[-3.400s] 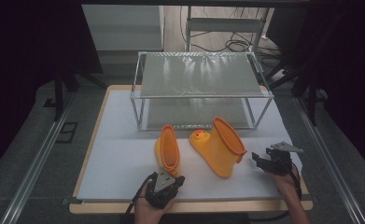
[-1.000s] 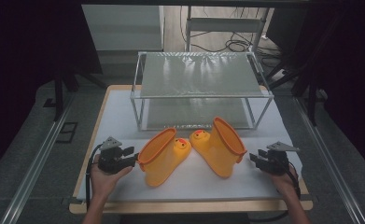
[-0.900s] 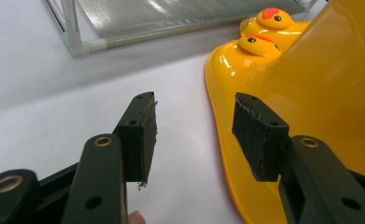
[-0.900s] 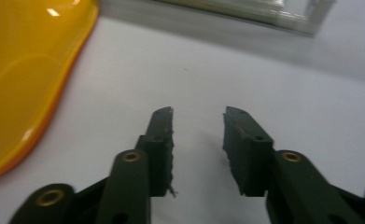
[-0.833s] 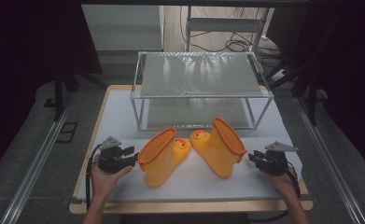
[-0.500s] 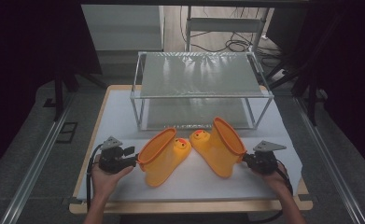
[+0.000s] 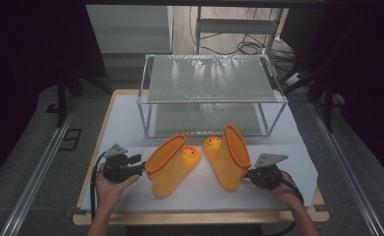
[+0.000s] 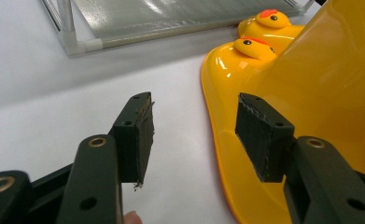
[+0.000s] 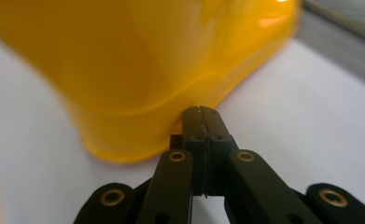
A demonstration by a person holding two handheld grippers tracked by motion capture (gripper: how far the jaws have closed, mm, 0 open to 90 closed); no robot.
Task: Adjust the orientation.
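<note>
Two yellow duck-faced boots lie on the white mat (image 7: 125, 123). The left boot (image 7: 172, 164) has its opening toward my left gripper (image 7: 139, 168). That gripper (image 8: 196, 135) is open; its jaws have just been opening a little, and the pads (image 8: 136, 133) press on nothing, with the boot (image 8: 311, 84) just ahead and to the right. The right boot (image 7: 227, 155) lies with its sole toward my right gripper (image 7: 247, 173). Those jaws (image 9: 202, 114) have just been closing and are shut on nothing, their tip against the boot's yellow edge (image 9: 147, 60).
A metal-framed two-level rack (image 7: 211, 78) stands at the back of the mat, just behind the boots' duck heads. The wooden table edge (image 7: 204, 219) runs along the front. Cables lie on the floor beyond the rack.
My right gripper has slid left up to the right boot and its jaws have shut. The left gripper has held its place. Since the oldest frame the left boot has turned over.
</note>
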